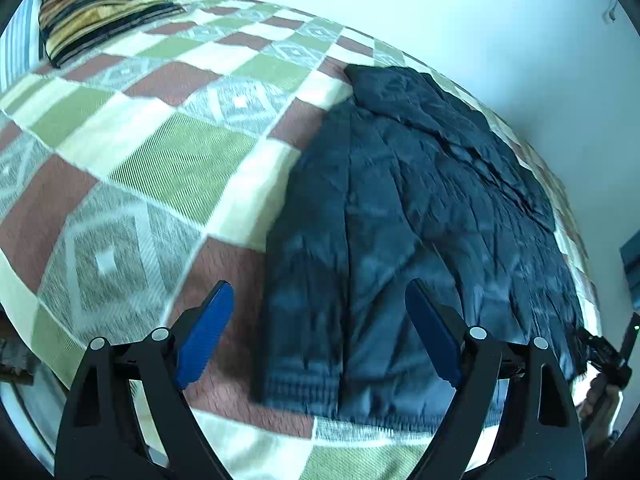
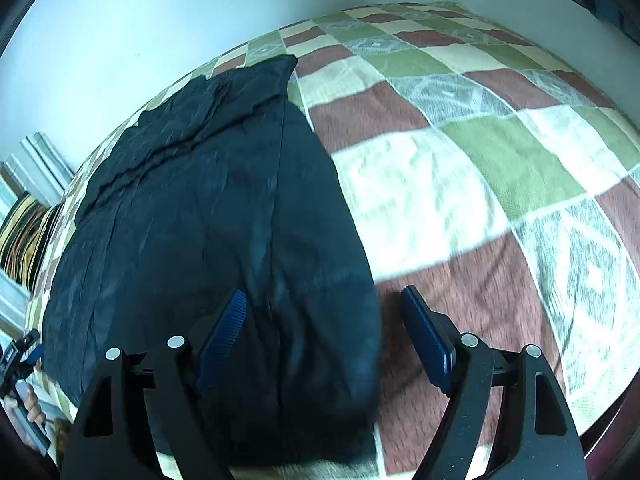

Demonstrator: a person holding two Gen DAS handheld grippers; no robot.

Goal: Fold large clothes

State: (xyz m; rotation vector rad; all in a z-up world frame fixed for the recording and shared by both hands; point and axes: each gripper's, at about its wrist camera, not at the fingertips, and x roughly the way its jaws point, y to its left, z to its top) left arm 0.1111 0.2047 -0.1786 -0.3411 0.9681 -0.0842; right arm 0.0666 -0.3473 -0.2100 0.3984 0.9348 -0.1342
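Dark jacket [image 1: 408,208] flat on quilt [image 1: 160,152]; 2 grippers [image 1: 320,292] [image 2: 322,294] wide open, seemingly empty.

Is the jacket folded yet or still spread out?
Partly folded: the jacket lies flat on the bedspread, with one sleeve laid across its body. Both grippers are open and hold nothing.

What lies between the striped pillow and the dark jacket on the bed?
Only bare checkered bedspread lies between the striped pillow and the dark jacket, shown in the left wrist view.
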